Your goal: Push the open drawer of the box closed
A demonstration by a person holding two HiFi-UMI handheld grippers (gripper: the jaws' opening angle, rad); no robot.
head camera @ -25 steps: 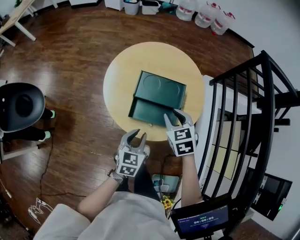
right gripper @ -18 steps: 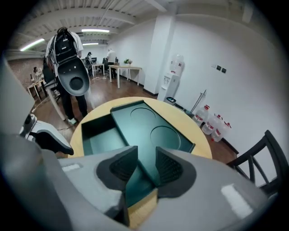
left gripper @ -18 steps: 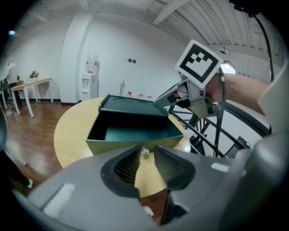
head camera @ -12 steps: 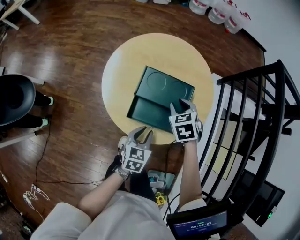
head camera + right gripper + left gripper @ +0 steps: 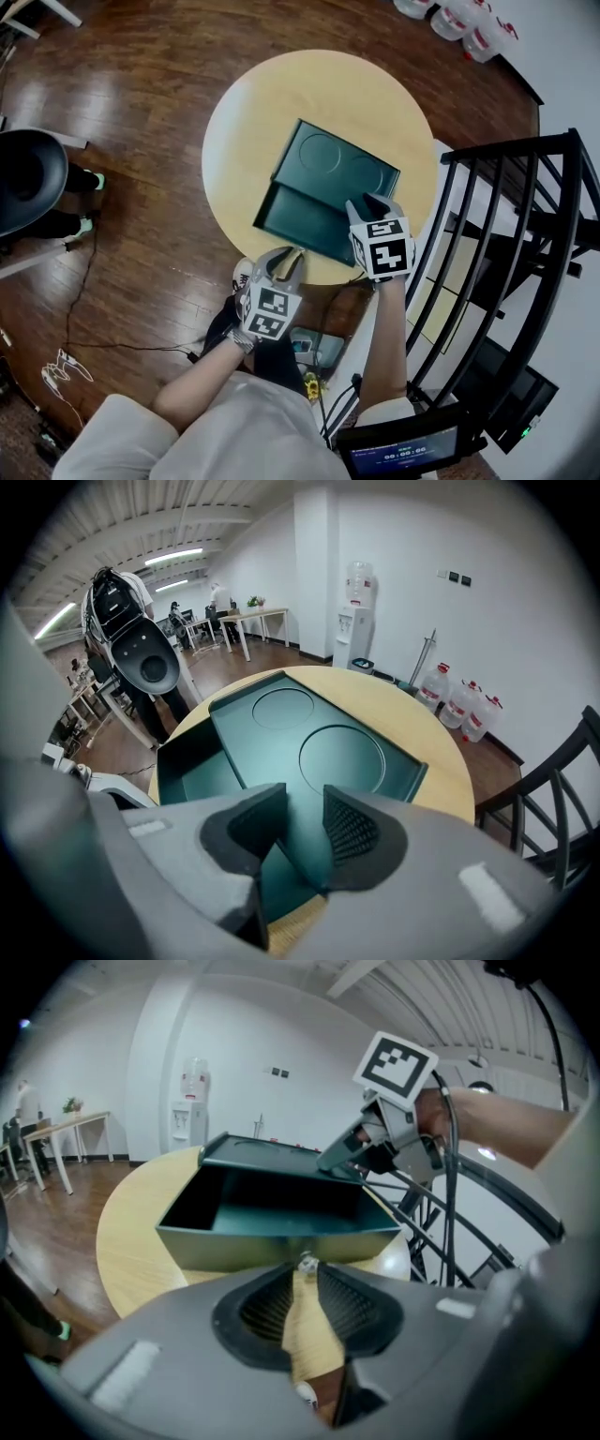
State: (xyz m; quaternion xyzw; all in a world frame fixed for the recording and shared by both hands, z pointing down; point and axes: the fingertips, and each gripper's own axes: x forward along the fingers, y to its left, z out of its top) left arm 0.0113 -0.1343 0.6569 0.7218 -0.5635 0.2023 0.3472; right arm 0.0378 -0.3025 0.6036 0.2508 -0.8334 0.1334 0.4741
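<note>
**A:** Where do we have the box?

**B:** The dark green metal box (image 5: 342, 169) lies flat on the round pale wooden table (image 5: 281, 103), right of the table's middle. Two round recesses are pressed into its lid. Its drawer (image 5: 300, 220) stands pulled out toward the near left, and the drawer front is close to the table's near edge.

**A:** And our left gripper?

**B:** We hold the left gripper (image 5: 282, 261) at the near edge of the table, pointing at the middle of the drawer front. Its jaws have just been closing and now leave only a narrow gap, through which we see the pale tabletop. The small silvery knob (image 5: 306, 1262) on the drawer front sits right at the tips, not in between the ribbed pads, so the pads pinch nothing. We cannot tell whether the tips touch the knob.

**A:** What about the right one?

**B:** We have the right gripper (image 5: 368, 202) angled down over the near right corner of the box's lid, close to the edge above the drawer. Its jaws are spread, with only the green lid showing in the gap and nothing clamped. The tips look to be down on the lid, though we cannot be sure of contact.

**A:** What do we see around the table?

**B:** A dark wooden floor (image 5: 141, 75) runs under it, a black metal railing (image 5: 506, 234) stands just to the right, and clear water bottles (image 5: 464, 19) stand at the far right by the wall.
</note>
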